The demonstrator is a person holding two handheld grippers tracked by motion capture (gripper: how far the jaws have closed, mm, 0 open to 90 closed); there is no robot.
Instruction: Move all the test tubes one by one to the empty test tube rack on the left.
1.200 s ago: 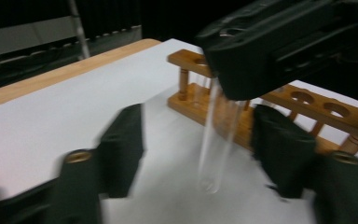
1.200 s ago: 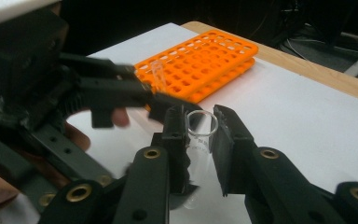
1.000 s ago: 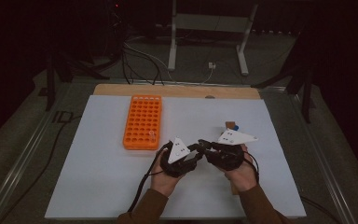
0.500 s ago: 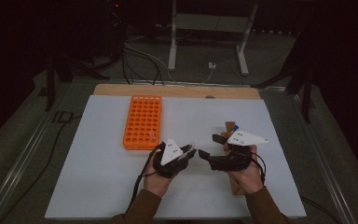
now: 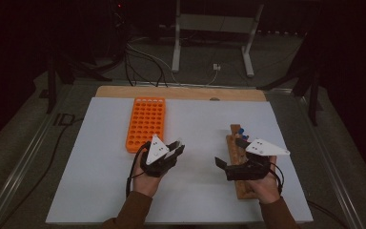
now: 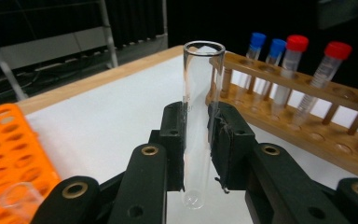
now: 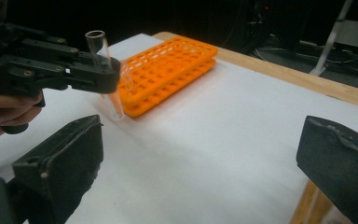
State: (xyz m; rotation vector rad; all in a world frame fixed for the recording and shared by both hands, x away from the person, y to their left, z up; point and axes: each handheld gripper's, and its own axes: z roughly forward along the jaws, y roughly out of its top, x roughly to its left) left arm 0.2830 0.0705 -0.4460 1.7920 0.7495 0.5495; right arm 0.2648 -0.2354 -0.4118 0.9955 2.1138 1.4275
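Clamping a clear glass test tube (image 6: 200, 121) near its lower half, the left hand-held gripper (image 5: 171, 151) keeps it upright with the open mouth up, so the rounded bottom is free to go into a hole. In the high view that hand-held gripper sits left of centre, just below the orange rack (image 5: 146, 123), which lies on the white surface (image 5: 95, 191) with its grid of holes facing up, ready to receive tubes. The right hand-held gripper (image 5: 226, 168), low and right of centre, has its jaws spread wide with nothing between them; they have just been opening, and I judge it has handed the tube over. Beside it lies the wooden rack (image 6: 307, 126), where 2 blue-capped (image 6: 256, 46) and 2 red-capped tubes (image 6: 291, 60) stand in a row at the upper right of the left gripper view.
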